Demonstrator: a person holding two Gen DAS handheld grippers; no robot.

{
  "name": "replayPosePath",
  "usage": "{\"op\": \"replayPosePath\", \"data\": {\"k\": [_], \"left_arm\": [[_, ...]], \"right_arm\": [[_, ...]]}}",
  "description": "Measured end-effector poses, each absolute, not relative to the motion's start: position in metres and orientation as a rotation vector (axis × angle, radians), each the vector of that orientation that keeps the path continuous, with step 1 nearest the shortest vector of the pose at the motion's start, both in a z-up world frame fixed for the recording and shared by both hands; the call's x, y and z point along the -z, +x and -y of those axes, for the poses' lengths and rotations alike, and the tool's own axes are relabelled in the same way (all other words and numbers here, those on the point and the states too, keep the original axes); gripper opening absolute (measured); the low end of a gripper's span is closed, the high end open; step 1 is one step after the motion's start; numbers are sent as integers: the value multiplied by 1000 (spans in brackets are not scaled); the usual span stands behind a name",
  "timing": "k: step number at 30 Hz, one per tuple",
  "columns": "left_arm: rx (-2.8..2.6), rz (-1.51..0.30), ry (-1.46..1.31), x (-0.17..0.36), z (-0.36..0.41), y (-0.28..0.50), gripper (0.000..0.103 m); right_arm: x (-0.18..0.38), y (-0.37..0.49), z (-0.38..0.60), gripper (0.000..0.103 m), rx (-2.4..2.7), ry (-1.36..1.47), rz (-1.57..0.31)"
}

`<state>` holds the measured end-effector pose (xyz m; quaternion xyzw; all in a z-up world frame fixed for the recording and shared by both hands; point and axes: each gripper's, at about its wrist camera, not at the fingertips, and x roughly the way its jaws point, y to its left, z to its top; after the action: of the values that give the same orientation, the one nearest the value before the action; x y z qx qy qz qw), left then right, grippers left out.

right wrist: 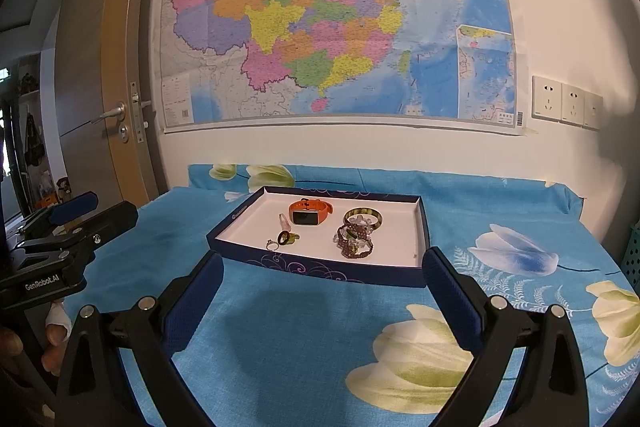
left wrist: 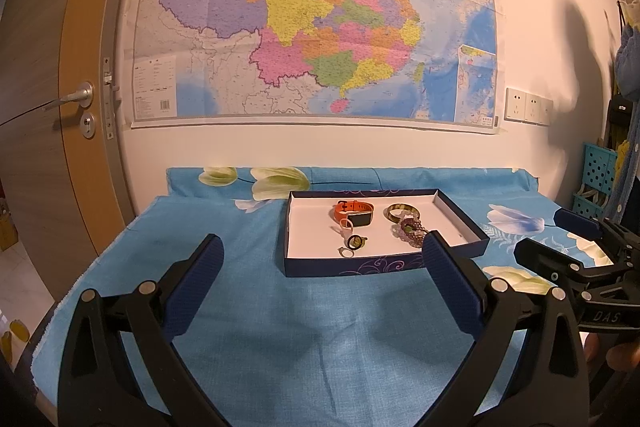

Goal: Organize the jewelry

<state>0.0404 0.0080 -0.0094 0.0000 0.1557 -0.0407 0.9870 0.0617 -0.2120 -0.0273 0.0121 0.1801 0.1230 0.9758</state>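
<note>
A shallow navy box (right wrist: 320,265) with a white floor lies open on the desk. Inside: an orange-strapped watch (right wrist: 311,213) at the back, a greenish bangle (right wrist: 363,217) to its right, dark red beaded bracelets (right wrist: 355,242) heaped in front of it, small rings (right wrist: 283,238) front left.

A table (right wrist: 280,327) is covered by a blue cloth (right wrist: 500,219) printed with pale flowers. A shallow dark-blue box (right wrist: 320,265) with a white inside rests directly on the cloth.
</note>
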Motion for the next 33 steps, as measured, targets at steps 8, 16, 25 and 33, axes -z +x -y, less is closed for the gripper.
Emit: {"op": "replayPosePath", "data": {"k": [8, 16, 25, 33], "left_arm": [[81, -312, 1, 10, -8, 41, 98], [80, -310, 2, 10, -7, 40, 98], [78, -313, -1, 8, -12, 40, 98], [80, -314, -2, 9, -13, 40, 98]], "right_arm": [[28, 62, 212, 96, -250, 25, -364], [28, 62, 212, 96, -249, 25, -364], [28, 62, 212, 96, -249, 28, -365], [29, 62, 212, 96, -249, 31, -363]]}}
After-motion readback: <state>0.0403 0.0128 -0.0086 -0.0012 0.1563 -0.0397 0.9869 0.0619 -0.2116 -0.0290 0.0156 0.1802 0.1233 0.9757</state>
